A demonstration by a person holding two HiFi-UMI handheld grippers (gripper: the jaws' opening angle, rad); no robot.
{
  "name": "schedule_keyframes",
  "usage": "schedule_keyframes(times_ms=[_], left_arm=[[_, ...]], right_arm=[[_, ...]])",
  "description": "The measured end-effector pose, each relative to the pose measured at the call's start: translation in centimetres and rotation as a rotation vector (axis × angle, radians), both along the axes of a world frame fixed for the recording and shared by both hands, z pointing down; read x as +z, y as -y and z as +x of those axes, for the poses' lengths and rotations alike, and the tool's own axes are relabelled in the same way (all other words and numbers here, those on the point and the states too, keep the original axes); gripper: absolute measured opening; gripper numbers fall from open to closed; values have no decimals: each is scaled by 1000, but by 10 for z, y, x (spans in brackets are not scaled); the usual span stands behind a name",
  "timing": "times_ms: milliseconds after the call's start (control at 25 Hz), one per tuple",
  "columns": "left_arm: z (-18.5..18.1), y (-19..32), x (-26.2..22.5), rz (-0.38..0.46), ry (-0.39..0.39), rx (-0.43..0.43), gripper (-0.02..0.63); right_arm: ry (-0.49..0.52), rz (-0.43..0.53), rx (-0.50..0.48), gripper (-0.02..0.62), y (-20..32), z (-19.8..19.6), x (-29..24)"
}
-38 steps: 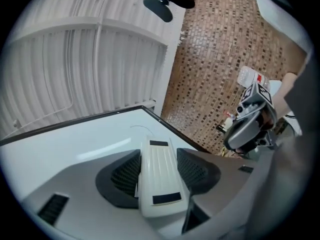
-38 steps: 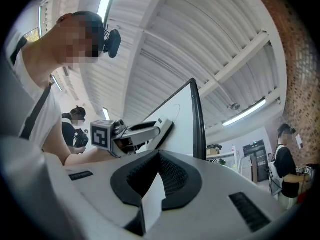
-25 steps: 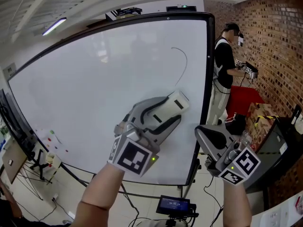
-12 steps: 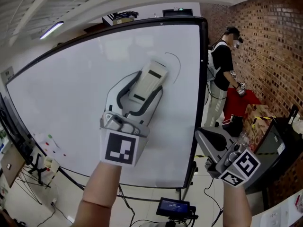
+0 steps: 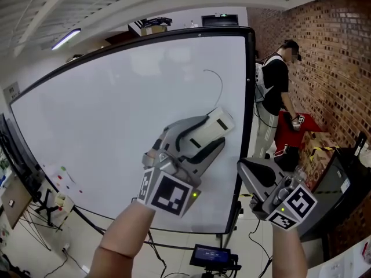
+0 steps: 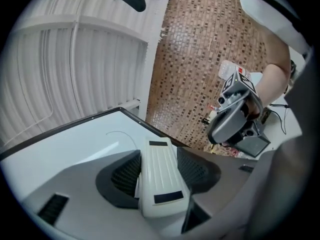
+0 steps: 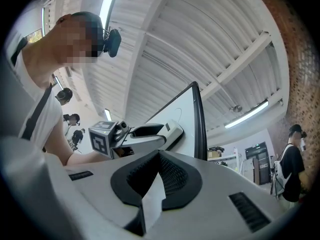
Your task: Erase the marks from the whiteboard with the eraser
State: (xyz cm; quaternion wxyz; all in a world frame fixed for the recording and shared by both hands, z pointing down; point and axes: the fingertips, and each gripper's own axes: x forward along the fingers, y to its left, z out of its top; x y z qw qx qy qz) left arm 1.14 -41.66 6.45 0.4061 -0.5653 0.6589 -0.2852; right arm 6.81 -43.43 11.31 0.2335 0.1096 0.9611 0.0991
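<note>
Across the left and middle of the whiteboard (image 5: 87, 109), bare white, apart from a few coloured specks (image 5: 62, 175) low near the left edge, too small to tell as marks or magnets. Looks largely clean, judging by that spread.

Further right, the left tongs (image 5: 200, 136) clamped on the eraser (image 6: 159, 176), gripping the long white body by its sides, nose pointing up and to the right. Lies against the board or very close to it, just below the lower end of the one thin curved line (image 5: 220, 86); actual contact not certain from these views.

Left to do, then: that line, intact along its whole visible arc near the board's right frame. Probably calls for a sweep upward along the curve.

Past the board's right edge, the right tongs (image 7: 159, 181) closed jaw to jaw with nothing between them, held low and off the board, apparently idle.

At far right, a person (image 5: 277, 94) standing by the brick wall (image 5: 336, 68), well apart from the board and seemingly no part of the job.
</note>
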Motion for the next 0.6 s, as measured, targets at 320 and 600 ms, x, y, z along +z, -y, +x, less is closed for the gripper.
schedule_keyframes(times_ms=[320, 600], left_arm=[[-20, -32, -77, 330, -59, -5, 249], [2, -5, -55, 146, -50, 48, 241]], right_arm=[[5, -4, 4, 11, 0, 6, -2], [7, -11, 14, 11, 10, 14, -5]])
